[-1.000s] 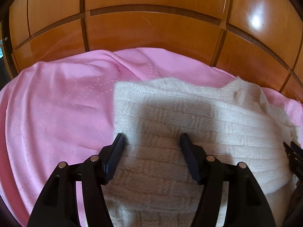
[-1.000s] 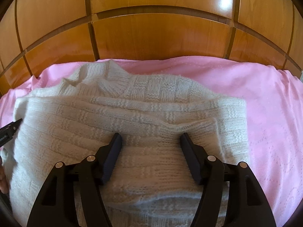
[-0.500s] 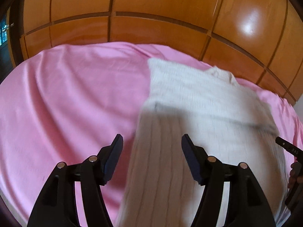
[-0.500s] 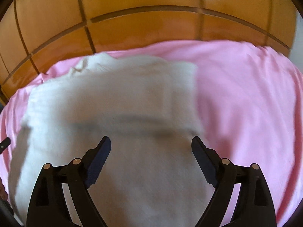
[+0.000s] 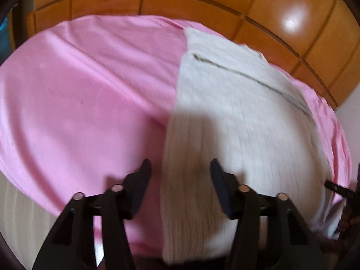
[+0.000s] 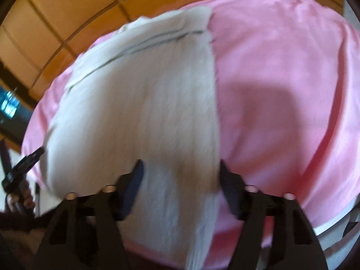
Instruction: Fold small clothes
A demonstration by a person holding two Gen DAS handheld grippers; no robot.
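Observation:
A cream knit sweater [image 5: 236, 112] lies lengthwise on the pink sheet [image 5: 78, 101], blurred by motion. My left gripper [image 5: 180, 164] hovers over the sweater's near left edge. Its jaws are closing, with the edge of the knit between them but no pad pressing on it. In the right wrist view the sweater [image 6: 146, 101] fills the gap of my right gripper [image 6: 180, 164] at its near right edge. Those jaws are closing too, and I see no firm pinch. Each view catches the other gripper's tip: the right one [image 5: 337, 189] and the left one [image 6: 24, 162].
A glossy wooden headboard [image 5: 202, 6] rises behind the bed. Pink sheet [image 6: 281, 90] spreads wide to the right of the sweater. The bed's near edge and a pale floor [image 5: 20, 213] show at the bottom. A hand [image 6: 27, 198] holds the left gripper.
Both grippers have drawn back from the sweater's middle to its near end and out to its side edges. Both jaws stand narrower than half a second ago, the right one clearly so.

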